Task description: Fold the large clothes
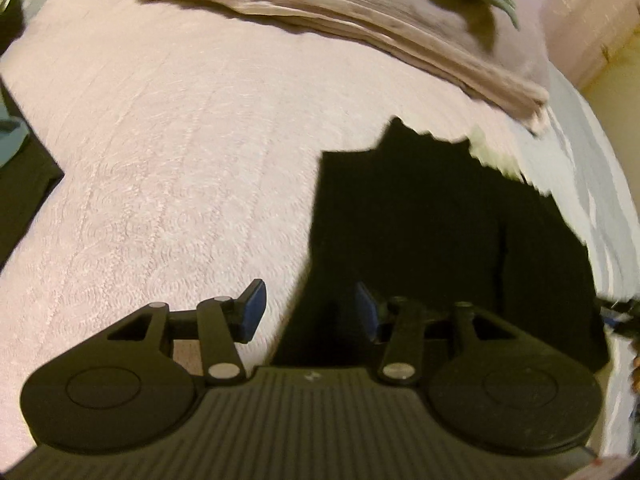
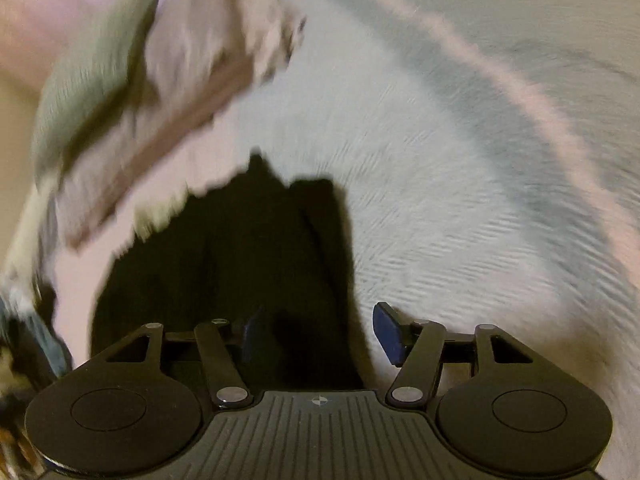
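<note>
Where the garment lies: flat on the pink cover point(image 1: 168, 168), a black garment point(image 1: 440, 248) is spread low and to the right in the left view, so both grippers can work from its near side.
Shape of garment: squared, straight left edge, which suggests some folding is already done; dark and blurred, so layers cannot be counted.
Left gripper point(image 1: 310, 312): jaws open, nothing between them; one pad is over the cover, the other over the black cloth, so the gap straddles the garment's left edge, likely lined up to pinch it.
Right gripper point(image 2: 320, 334): jaws wide open and empty; it hangs over the garment's right edge point(image 2: 340, 264), one pad over black cloth, the other over pale bedding point(image 2: 460, 220).
Why both at edges: a large piece probably needs two corners lifted together to fold evenly.
Contact: cannot tell whether either pad touches the cloth.
Folded stack point(image 1: 360, 28): beige cloth sits at the far side of the bed, apart from the garment, probably kept out of the working area.
Blur: heavy in the right view, so detail is unsure.
Risk: pinching the cover along with the garment.
</note>
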Demonstrator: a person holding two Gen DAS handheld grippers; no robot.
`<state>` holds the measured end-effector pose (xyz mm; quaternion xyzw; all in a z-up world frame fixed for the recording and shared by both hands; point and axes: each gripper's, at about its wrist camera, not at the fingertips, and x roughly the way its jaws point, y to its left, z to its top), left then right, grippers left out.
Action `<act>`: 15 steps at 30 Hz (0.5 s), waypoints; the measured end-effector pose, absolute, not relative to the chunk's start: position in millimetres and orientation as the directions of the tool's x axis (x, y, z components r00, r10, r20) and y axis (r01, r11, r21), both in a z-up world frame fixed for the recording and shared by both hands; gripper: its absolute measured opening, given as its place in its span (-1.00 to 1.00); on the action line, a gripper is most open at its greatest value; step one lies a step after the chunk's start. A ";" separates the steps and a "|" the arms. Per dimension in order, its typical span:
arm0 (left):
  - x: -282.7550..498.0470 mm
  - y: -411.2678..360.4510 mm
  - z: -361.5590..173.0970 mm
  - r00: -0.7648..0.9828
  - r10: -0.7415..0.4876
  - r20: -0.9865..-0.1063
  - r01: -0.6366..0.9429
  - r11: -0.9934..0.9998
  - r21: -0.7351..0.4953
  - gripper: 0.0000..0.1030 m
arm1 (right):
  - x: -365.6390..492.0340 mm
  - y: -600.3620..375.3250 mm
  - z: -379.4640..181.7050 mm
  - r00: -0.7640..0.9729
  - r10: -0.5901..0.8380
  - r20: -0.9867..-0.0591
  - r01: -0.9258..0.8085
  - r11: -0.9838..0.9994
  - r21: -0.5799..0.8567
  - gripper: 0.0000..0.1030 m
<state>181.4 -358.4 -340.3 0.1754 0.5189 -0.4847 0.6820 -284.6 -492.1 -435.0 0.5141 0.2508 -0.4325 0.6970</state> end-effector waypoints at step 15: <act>247.1 -332.9 -380.6 -0.021 -0.422 -0.906 0.758 0.585 -0.290 -0.14 | -278.7 -532.7 -475.9 0.654 -0.283 -0.702 0.745 0.082 0.661 -0.48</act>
